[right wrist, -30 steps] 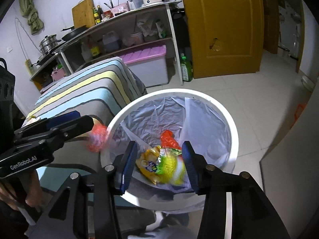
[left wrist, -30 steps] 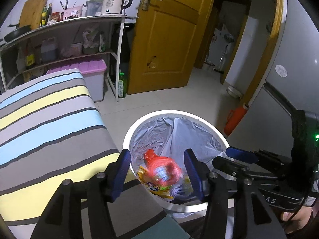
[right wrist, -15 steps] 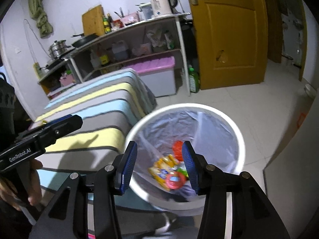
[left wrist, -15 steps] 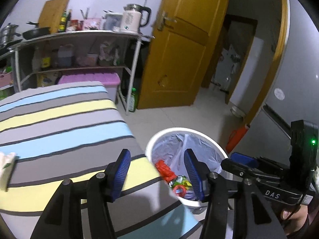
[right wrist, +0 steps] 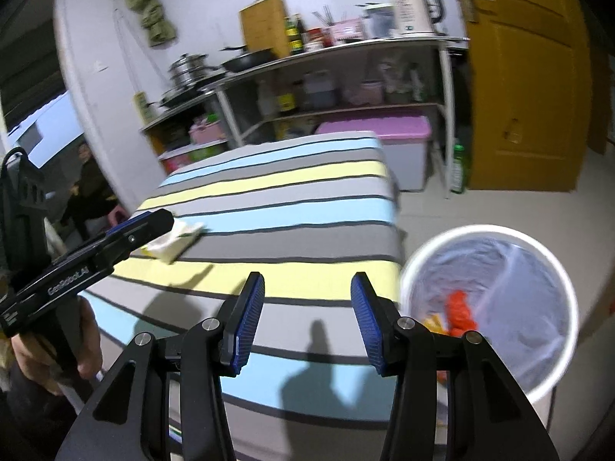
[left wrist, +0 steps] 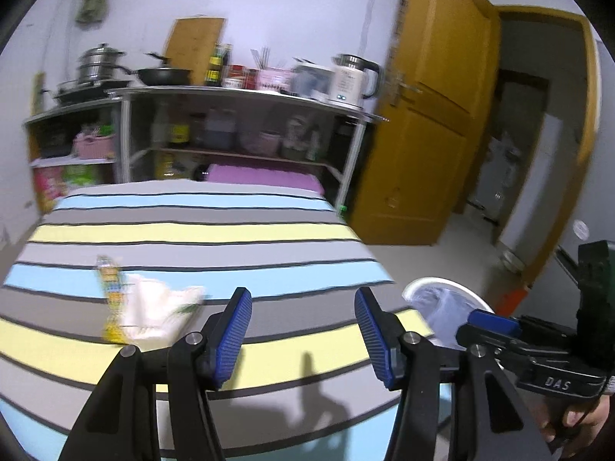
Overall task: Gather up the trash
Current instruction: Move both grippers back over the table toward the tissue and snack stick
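A white crumpled wrapper [left wrist: 153, 309] and a yellow-blue snack packet [left wrist: 111, 299] lie on the striped table [left wrist: 192, 230], left of my open, empty left gripper [left wrist: 303, 330]. The wrapper also shows in the right wrist view [right wrist: 173, 240], partly behind the left gripper's tip [right wrist: 153, 223]. The white bin [right wrist: 488, 230] with a clear liner stands at the table's right end and holds red and yellow trash [right wrist: 459, 311]. My right gripper [right wrist: 307, 319] is open and empty over the table's near edge, left of the bin. The bin's rim [left wrist: 438, 282] shows in the left wrist view.
A metal shelf rack [left wrist: 238, 96] with pans, bottles and a kettle [left wrist: 351, 80] stands behind the table. A purple-lidded box [right wrist: 384, 126] and a green bottle [right wrist: 457, 169] sit on the floor by a yellow door [right wrist: 530, 77].
Both grippers have swung left, away from the bin and over the striped table. The red trash the left gripper dropped lies in the bin. The wrapper and packet have come into view.
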A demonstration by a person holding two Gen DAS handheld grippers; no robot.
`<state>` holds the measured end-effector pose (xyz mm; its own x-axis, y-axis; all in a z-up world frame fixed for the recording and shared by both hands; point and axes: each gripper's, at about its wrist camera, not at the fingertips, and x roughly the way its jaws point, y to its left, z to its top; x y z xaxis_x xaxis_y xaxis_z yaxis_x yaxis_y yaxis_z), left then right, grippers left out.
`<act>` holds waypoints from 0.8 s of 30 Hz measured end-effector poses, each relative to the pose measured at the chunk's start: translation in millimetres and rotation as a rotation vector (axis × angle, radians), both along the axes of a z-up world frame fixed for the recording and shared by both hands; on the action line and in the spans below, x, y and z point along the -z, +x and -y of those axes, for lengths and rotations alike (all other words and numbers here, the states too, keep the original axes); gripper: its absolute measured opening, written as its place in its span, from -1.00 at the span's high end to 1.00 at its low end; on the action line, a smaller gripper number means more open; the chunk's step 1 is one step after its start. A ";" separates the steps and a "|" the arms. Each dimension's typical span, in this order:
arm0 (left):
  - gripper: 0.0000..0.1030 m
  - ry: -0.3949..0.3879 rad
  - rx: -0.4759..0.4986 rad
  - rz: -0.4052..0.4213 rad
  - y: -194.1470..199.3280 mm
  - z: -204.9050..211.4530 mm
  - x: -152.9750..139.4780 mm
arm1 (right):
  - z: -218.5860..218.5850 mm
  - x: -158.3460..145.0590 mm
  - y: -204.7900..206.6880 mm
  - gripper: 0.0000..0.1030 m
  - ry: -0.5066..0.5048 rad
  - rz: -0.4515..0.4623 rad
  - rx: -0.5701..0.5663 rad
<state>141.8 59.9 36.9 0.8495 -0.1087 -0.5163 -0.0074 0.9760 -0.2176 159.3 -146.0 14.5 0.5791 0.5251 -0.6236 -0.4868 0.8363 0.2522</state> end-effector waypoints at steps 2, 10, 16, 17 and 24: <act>-0.07 -0.002 -0.046 -0.001 -5.2 -21.8 1.1 | -20.3 0.5 0.5 0.07 -0.001 -0.002 -0.036; -0.07 -0.001 -0.165 -0.018 -16.0 -92.6 10.3 | -83.6 7.0 7.0 0.07 -0.010 -0.019 -0.151; -0.07 -0.006 -0.196 -0.042 -17.4 -118.2 23.3 | -113.0 14.7 19.0 0.09 -0.003 -0.055 -0.199; -0.07 -0.011 -0.199 -0.046 -17.5 -123.0 25.4 | -116.7 15.4 18.5 0.09 -0.002 -0.060 -0.203; -0.07 -0.025 -0.211 -0.055 -14.5 -142.4 31.6 | -149.9 29.9 38.2 0.15 0.019 -0.140 -0.220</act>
